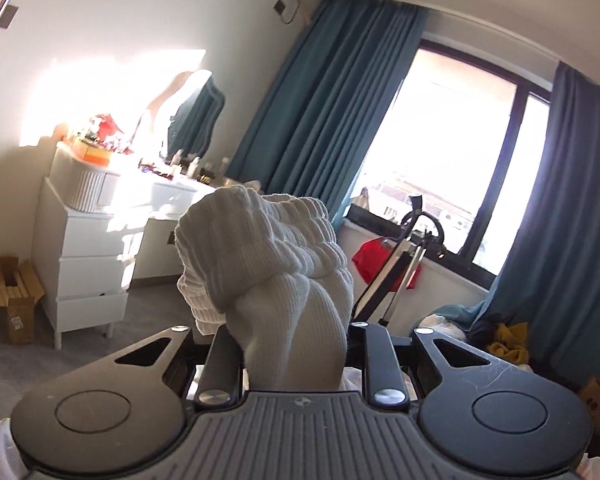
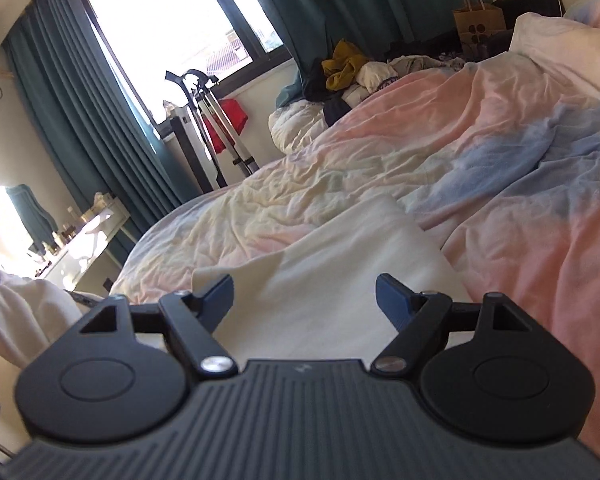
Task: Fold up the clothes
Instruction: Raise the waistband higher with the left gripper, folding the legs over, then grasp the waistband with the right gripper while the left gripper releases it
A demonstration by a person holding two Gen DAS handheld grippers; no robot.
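Note:
A white ribbed knit garment [image 1: 268,264] is bunched between the fingers of my left gripper [image 1: 292,344], which is shut on it and holds it up in the air; the fingertips are hidden by the cloth. In the right wrist view the same white garment [image 2: 332,280] lies spread flat on the bed [image 2: 500,184], and part of it [image 2: 24,312] rises at the far left. My right gripper [image 2: 305,300] is open and empty, just above the flat part of the garment.
The bed has a crumpled pink, blue and yellow duvet. A pile of clothes [image 2: 352,72] lies at its far side. A white dresser [image 1: 84,248] stands left, a tripod [image 2: 216,128] by the window, teal curtains [image 1: 332,104], a cardboard box [image 1: 12,300].

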